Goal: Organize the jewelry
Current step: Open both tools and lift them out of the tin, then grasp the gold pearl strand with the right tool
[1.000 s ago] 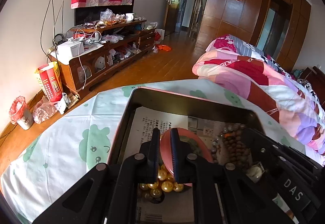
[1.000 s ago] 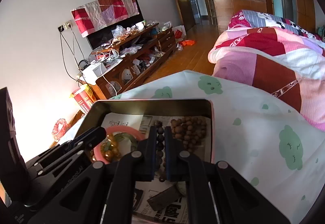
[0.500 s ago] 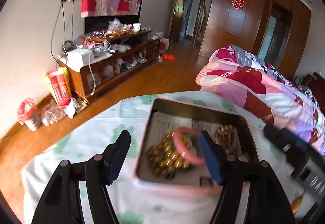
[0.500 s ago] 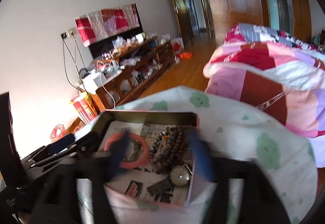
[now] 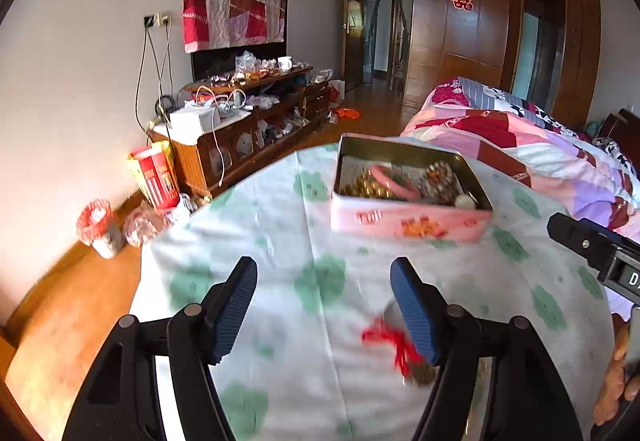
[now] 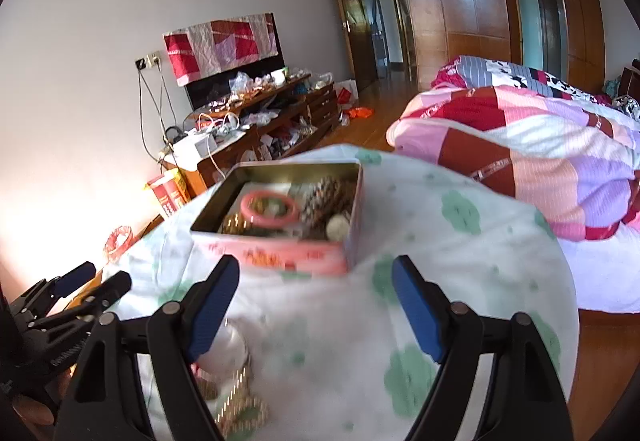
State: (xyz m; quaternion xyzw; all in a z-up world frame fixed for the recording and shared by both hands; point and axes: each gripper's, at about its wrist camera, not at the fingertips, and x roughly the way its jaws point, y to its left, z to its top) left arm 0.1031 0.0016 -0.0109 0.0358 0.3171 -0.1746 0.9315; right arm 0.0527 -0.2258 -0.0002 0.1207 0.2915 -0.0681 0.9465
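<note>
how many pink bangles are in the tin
1. A single pink bangle lies in the middle of the open pink tin, on the gold beads and beside the brown beads. Another could be hidden beneath the jewelry.

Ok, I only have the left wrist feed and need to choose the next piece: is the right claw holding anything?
Observer: No. The right claw is open wide and empty, above the cloth just short of the tin.
Operator: Anything loose there besides the red tassel piece I see?
Observer: Yes, a gold beaded piece lies on the cloth low beside the right claw's left finger.
Operator: Only that?
Observer: A white round thing sits just beyond it, too blurred to identify.
</note>
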